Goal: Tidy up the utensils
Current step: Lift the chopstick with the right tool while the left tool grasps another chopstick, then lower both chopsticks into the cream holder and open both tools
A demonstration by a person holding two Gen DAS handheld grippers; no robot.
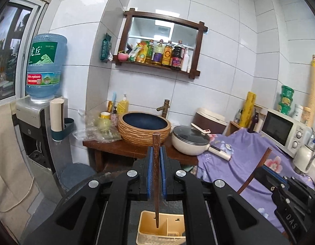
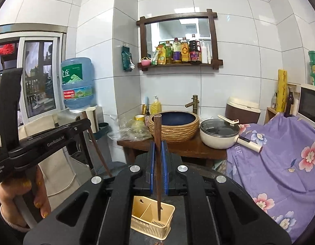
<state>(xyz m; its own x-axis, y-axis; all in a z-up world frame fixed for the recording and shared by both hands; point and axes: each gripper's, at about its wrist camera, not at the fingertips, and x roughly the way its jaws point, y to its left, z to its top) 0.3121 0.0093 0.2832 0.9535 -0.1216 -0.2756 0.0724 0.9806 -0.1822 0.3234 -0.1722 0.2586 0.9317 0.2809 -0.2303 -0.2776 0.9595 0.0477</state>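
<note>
Left gripper [image 1: 156, 153] clamped on a dark wooden chopstick [image 1: 156, 175], blue pads [image 1: 150, 169] pressed against both sides of the stick. Stick held almost upright, thick square end above the fingertips, thin tip hanging down over the cream plastic utensil holder [image 1: 145, 224], over its left-hand compartment; contact with the holder not clear.

Right gripper [image 2: 157, 153] likewise closed on a second wooden chopstick [image 2: 158, 163], upright, thin tip low over the right-hand compartment of the utensil holder [image 2: 163, 222], near its slotted floor. Whether touching, cannot tell.

Holder standing on a dark surface below both grippers, split by a divider into two compartments.

Seen from the right wrist, left gripper at far left, gripped by a hand [image 2: 24, 196] with yellow glitter nails, its chopstick slanting downward.

Farther out: wooden counter [image 1: 116, 145] with a woven-sided blue basin [image 1: 144, 126] and brass tap, cream lidded pan [image 1: 189, 140] beside it, purple floral cloth [image 2: 279, 163] to the right, water dispenser with blue bottle [image 1: 45, 65] to the left, bottle shelf on the tiled wall.
</note>
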